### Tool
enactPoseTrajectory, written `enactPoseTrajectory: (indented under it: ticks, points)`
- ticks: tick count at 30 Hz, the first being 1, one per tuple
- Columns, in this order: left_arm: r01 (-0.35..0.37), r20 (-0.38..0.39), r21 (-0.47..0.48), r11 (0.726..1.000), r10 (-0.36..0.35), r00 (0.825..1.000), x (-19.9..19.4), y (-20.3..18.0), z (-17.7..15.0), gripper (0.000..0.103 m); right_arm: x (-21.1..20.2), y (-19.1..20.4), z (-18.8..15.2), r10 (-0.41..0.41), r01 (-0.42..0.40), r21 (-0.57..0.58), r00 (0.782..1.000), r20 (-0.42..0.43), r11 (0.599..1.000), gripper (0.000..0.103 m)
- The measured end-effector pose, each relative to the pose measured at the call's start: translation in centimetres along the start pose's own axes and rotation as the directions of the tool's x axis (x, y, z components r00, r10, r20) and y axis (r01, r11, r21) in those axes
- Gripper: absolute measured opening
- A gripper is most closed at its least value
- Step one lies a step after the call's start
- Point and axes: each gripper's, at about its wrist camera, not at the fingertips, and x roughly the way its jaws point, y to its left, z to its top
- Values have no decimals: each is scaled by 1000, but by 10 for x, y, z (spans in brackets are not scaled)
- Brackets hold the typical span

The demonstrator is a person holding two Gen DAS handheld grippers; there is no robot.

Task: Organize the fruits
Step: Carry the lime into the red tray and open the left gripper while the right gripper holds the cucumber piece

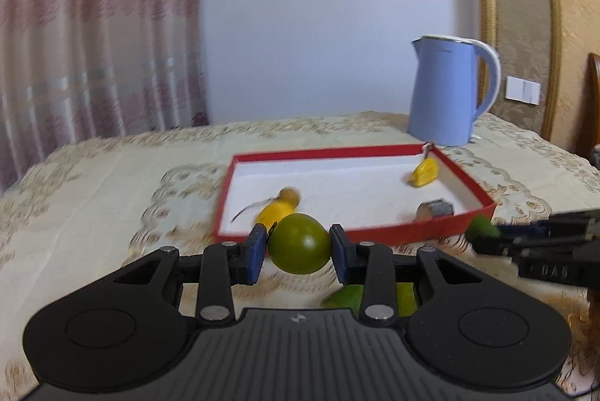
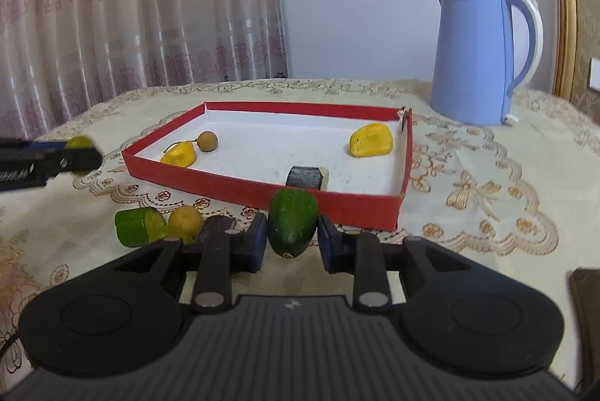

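Note:
My left gripper (image 1: 299,245) is shut on a round green fruit (image 1: 299,243), held above the tablecloth just in front of the red tray (image 1: 352,232). My right gripper (image 2: 292,238) is shut on a green cucumber piece (image 2: 292,225), in front of the tray's near wall (image 2: 337,204). The tray holds two yellow fruit pieces (image 2: 371,140) (image 2: 179,154), a small brown ball (image 2: 207,141) and a dark block (image 2: 305,176). A cut green piece (image 2: 135,226) and a yellow ball (image 2: 185,220) lie on the cloth left of my right gripper.
A blue kettle (image 2: 476,56) stands behind the tray on the right. The table has a patterned cream cloth (image 2: 487,183). A curtain hangs behind on the left. A dark object (image 2: 587,296) sits at the right edge.

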Motion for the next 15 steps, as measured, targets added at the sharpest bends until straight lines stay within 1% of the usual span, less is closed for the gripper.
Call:
enactPoseTrajectory:
  ticks: [4,6,10,12,15]
  points:
    - [7,-1,47,999,-7,1000,24,-11,19,36,1,-4,-5,19,-19,19,1000,0,1000,27]
    - [22,-27,62,998,-20,999,43,-16,26,36,1,-6,-5,30,-30,26,1000,4,999,27]
    - [49,-81,54,997,-44,996,82,-21,38,36,1,-11,-8,59,-59,54,998,7,997,27]
    - [53,-113,55,997,-46,993,102,-24,41,36,1,-16,-8,80,-81,83,997,12,993,27]
    - [39,-160,69,997,-27,987,132,-29,44,36,2,-24,-8,106,-107,128,994,18,986,27]
